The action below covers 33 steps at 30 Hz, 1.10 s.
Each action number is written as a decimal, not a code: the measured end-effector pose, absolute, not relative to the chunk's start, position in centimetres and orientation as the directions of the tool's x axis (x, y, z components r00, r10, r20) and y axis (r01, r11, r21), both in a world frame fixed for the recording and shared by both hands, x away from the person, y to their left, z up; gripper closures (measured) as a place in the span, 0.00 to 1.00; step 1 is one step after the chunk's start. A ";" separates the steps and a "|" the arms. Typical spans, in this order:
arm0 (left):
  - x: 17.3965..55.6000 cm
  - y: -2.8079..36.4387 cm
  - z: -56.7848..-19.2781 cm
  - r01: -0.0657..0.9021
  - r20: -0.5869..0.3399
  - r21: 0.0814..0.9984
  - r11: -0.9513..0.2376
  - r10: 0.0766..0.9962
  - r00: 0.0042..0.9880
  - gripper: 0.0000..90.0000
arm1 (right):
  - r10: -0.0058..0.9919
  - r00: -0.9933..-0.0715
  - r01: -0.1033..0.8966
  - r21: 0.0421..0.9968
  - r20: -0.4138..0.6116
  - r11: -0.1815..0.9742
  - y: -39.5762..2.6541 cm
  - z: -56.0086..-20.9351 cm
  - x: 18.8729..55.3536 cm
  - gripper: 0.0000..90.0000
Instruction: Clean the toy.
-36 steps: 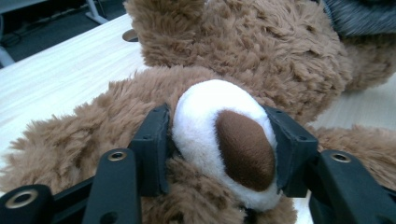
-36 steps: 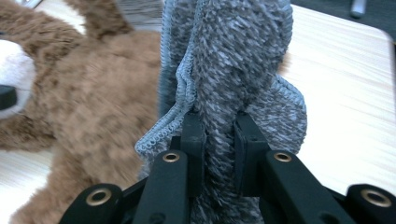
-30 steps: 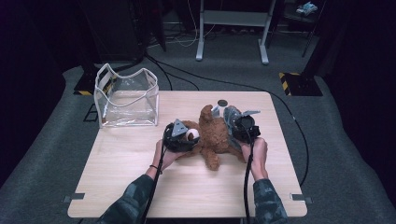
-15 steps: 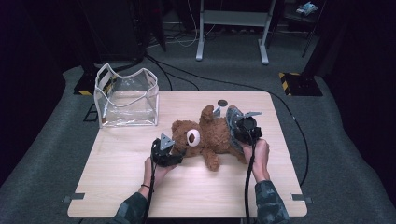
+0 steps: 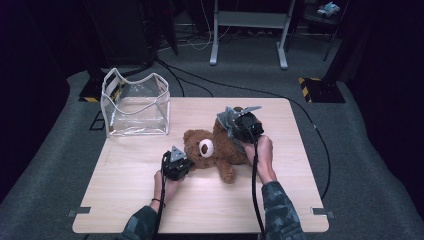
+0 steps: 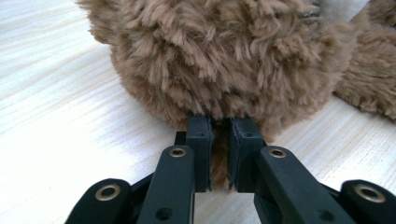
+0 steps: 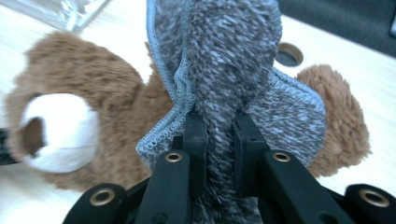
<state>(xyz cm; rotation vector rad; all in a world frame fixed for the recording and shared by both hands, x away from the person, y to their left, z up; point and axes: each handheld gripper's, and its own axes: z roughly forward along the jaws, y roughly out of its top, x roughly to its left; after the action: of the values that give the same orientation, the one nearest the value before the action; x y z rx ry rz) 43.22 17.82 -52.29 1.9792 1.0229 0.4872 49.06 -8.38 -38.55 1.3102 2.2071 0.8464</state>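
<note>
A brown teddy bear [image 5: 212, 147] lies on its back in the middle of the wooden table [image 5: 125, 200], white muzzle up. My left gripper [image 5: 182, 159] sits low at the near-left side of its head. In the left gripper view its jaws have just been closing and now pinch a tuft of the bear's head fur [image 6: 224, 56]; the left gripper [image 6: 220, 126] is shut on it. My right gripper [image 5: 232, 126] hovers over the bear's belly, shut on a grey knitted cloth [image 7: 233, 56] with a blue stitched edge. The cloth drapes over the bear [image 7: 79, 79].
A clear plastic bag [image 5: 135, 105] with white trim stands open at the table's back left corner. A round hole [image 7: 288, 54] marks the tabletop behind the bear. Cables and a metal stand [image 5: 247, 30] are on the floor beyond the table.
My left gripper slid from over the bear's head down to its near-left side and closed on the fur. My right gripper carried the grey cloth leftward and slightly up over the bear.
</note>
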 end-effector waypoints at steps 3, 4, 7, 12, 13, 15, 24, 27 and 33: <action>43.2 17.9 -52.5 0.482 -0.034 0.814 -0.325 0.801 0.597 0.91 | 0.902 -0.429 0.649 0.681 -0.041 0.339 -9.0 -39.1 49.9 0.87; 43.2 17.8 -52.6 0.476 -0.024 0.816 -0.329 0.802 0.596 0.91 | 0.905 -0.422 0.655 0.676 -0.042 0.337 -9.3 -39.3 50.0 0.87; 43.2 17.7 -52.6 0.472 -0.013 0.814 -0.338 0.802 0.597 0.91 | 0.922 -0.382 0.682 0.656 -0.057 0.323 -10.6 -40.0 50.1 0.88; 43.3 17.6 -52.5 0.473 -0.001 0.808 -0.352 0.801 0.599 0.91 | 0.941 -0.338 0.704 0.660 -0.013 0.262 -12.3 -40.0 49.7 0.88; 43.3 17.6 -52.6 0.469 0.002 0.811 -0.350 0.803 0.596 0.91 | 0.939 -0.345 0.688 0.678 -0.010 0.260 -12.2 -39.6 49.3 0.88; 43.3 17.5 -52.6 0.468 0.009 0.808 -0.358 0.802 0.598 0.91 | 0.932 -0.363 0.666 0.696 -0.014 0.270 -11.6 -38.7 48.7 0.88; 43.3 17.3 -52.6 0.468 0.025 0.800 -0.375 0.801 0.598 0.92 | 0.853 -0.522 0.574 0.741 0.004 0.348 -5.4 -35.9 47.6 0.87; 43.3 17.3 -52.6 0.471 0.021 0.799 -0.374 0.801 0.599 0.92 | 0.837 -0.547 0.587 0.721 0.017 0.369 -3.7 -36.9 48.5 0.87; 43.3 17.3 -52.6 0.468 0.029 0.799 -0.379 0.800 0.599 0.92 | 0.853 -0.514 0.626 0.642 -0.088 0.443 -2.8 -40.0 50.1 0.88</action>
<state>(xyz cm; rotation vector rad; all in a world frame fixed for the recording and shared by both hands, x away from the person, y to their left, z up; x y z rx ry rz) 43.30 17.35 -52.62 2.0372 1.0015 0.5360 50.08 -2.77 -39.96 1.2506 2.2994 0.7755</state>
